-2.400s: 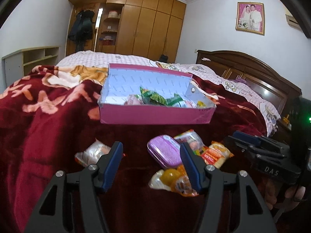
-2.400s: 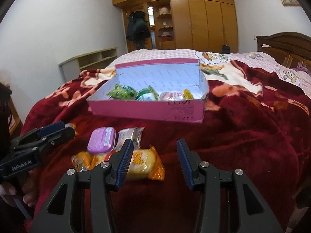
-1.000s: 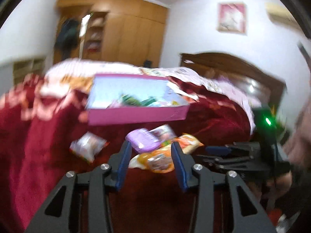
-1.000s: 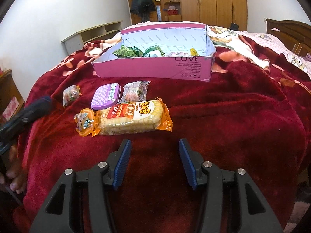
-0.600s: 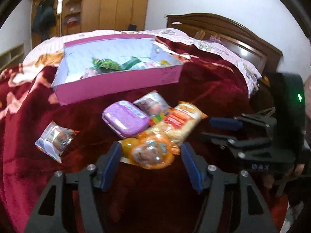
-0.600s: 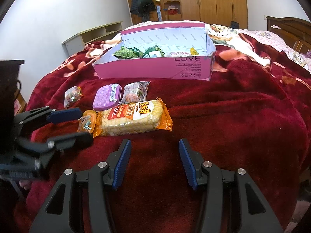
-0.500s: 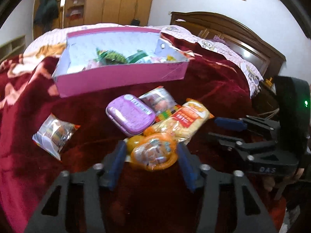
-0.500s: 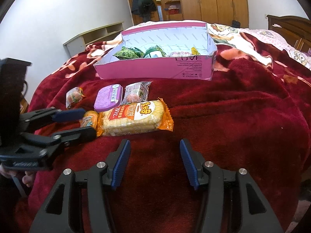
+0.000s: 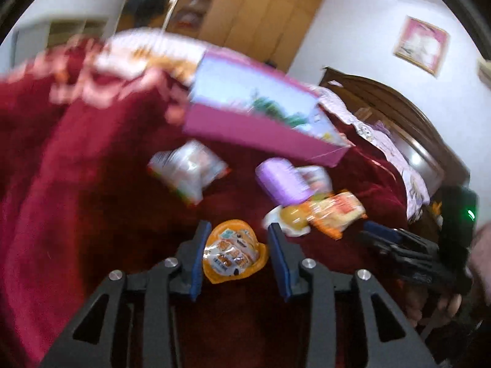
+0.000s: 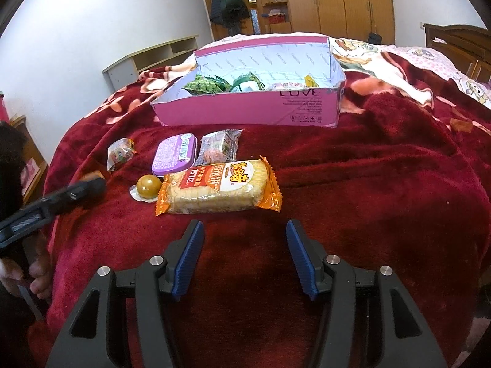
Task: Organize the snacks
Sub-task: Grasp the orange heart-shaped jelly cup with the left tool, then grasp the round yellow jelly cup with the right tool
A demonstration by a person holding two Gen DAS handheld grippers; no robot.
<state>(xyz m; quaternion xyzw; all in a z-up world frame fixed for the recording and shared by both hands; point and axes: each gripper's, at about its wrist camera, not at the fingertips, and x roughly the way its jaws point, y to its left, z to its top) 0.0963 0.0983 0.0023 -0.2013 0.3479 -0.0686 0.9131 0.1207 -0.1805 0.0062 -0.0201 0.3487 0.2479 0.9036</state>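
The left claw [image 9: 236,256] grips 1 orange jelly cup [image 9: 232,254] between its 2 blue pads; the cup's printed lid faces the left wrist camera. The left wrist view is motion-blurred, so whether the cup clears the red blanket [image 9: 76,184] cannot be told. The right claw [image 10: 244,257] is open and holds nothing; it hovers above the blanket, near the front edge of the bed.

The pink box [image 10: 248,107] lies ahead of the left claw and to its upper right, well apart from it, beyond the loose snacks. Its long axis runs across the view, and its open top already holds several packets. The left claw is the carrier, so the coming move is judged to be a forward carry over the front wall of the box.

5 items lie between the claws and the box: a rice cracker pack [image 10: 216,187], a purple tin [image 10: 173,153], a clear wrapped cake [image 10: 219,147], a round yellow jelly [image 10: 148,186] and a small candy packet [image 10: 118,153]. The cracker pack lies directly ahead of the right claw, its long axis crosswise to the pads.
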